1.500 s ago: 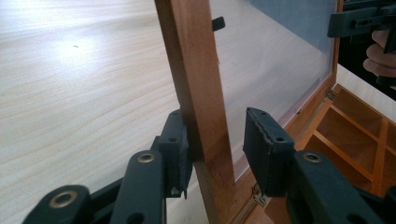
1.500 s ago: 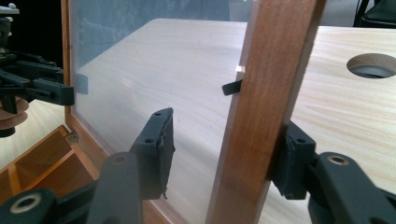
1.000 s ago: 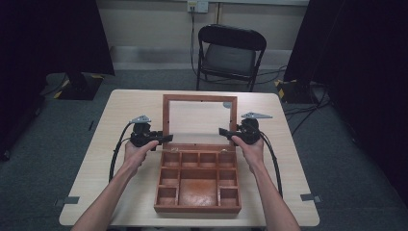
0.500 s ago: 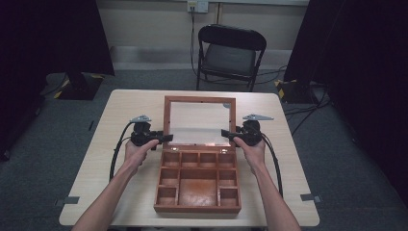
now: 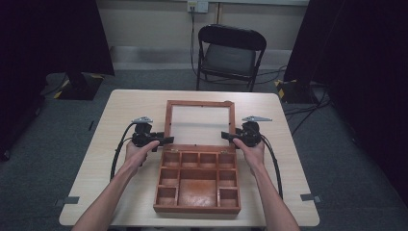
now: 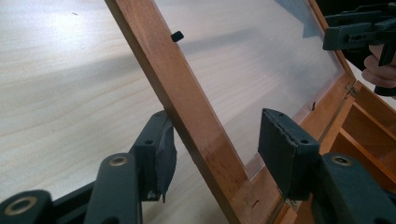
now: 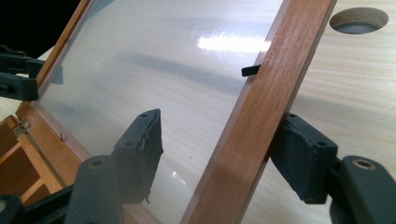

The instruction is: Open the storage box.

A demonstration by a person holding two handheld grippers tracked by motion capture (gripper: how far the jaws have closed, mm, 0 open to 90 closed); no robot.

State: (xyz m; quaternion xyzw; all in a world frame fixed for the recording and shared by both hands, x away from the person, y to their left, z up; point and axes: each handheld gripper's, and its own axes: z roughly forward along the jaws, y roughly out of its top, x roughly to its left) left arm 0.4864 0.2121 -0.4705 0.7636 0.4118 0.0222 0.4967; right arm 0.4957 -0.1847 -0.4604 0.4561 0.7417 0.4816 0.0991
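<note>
Wooden box sits mid-frame, its glazed lid swung back. Left gripper has just been opening and straddles the lid rail, released; right gripper likewise slack. Judged: lid being let go; next, both withdrawn clear.

High view overhead, far; gripper views close; all share lid.

Two bare forearms, no sleeves; black left gripper and right gripper, each topped by a grey three-cornered plate; black cables trailing back; dark blocky jaws with brass-ringed screw holes and worn pads.
</note>
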